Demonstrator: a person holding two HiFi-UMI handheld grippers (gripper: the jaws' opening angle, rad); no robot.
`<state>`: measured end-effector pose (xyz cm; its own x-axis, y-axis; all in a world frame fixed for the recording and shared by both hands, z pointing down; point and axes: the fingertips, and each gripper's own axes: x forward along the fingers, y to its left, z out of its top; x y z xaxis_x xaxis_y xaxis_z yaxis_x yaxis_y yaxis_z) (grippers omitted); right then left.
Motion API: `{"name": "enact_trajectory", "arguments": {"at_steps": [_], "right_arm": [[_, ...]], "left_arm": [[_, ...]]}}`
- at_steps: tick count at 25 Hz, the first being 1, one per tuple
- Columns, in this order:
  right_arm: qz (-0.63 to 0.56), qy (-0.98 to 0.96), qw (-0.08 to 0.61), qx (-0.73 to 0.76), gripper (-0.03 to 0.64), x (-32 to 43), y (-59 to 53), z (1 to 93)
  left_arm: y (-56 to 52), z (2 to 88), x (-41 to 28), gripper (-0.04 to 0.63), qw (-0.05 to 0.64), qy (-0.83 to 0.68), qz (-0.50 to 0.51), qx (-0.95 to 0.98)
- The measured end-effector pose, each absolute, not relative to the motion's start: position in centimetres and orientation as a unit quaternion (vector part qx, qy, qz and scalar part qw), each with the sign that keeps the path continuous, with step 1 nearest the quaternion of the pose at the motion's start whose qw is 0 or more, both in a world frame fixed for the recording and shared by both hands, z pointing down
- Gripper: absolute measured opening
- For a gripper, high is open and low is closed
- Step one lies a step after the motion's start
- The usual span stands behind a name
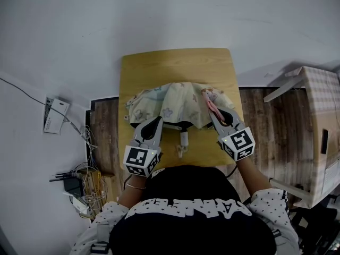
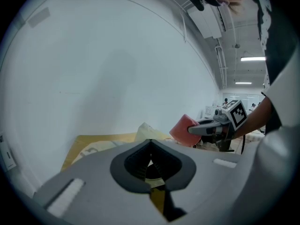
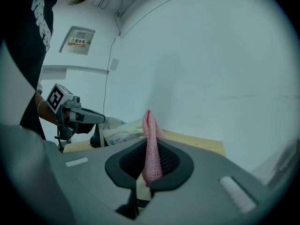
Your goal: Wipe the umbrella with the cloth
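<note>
While the wooden worktop (image 1: 175, 62) takes up the middle of the head view, the thing you actually notice is the umbrella (image 1: 175, 102). It's collapsed, with pale yellow printed fabric bunched in a heap. It lies across the middle of the worktop and reaches nearly from the left edge to the right edge.

Next down in size are the two grippers. Both come in from the near edge and are tipped slightly downward. The left gripper (image 1: 155, 122) is over the near left part of the worktop, with its tips right at the near left rim of the umbrella fabric. Its jaws are pressed together. I honestly can't tell if a bit of fabric is pinched in there or not.

The right gripper (image 1: 214, 113) sits by the right edge, and its jaws are clamped on the cloth (image 1: 209, 97). The cloth is a pink, knobbly strip that sticks up and forward out of the jaws. From the head view it lies over the right end of the umbrella, but I can't tell if it's actually touching the fabric.

Smallest bit: the umbrella's black handle (image 1: 184, 139) pokes out from under the fabric toward the near edge, between the two grippers.
</note>
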<state>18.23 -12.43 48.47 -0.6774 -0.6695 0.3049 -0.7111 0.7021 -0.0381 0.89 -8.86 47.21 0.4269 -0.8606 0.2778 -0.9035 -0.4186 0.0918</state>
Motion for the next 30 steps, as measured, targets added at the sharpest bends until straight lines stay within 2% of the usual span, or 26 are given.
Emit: {"name": "enact_trajectory", "arguments": {"at_steps": [30], "right_arm": [[0.080, -0.911, 0.122, 0.386, 0.029, 19.5, -11.8, 48.0]], "left_arm": [[-9.0, 47.6, 2.5, 0.002, 0.117, -0.504, 0.104, 0.849]]}}
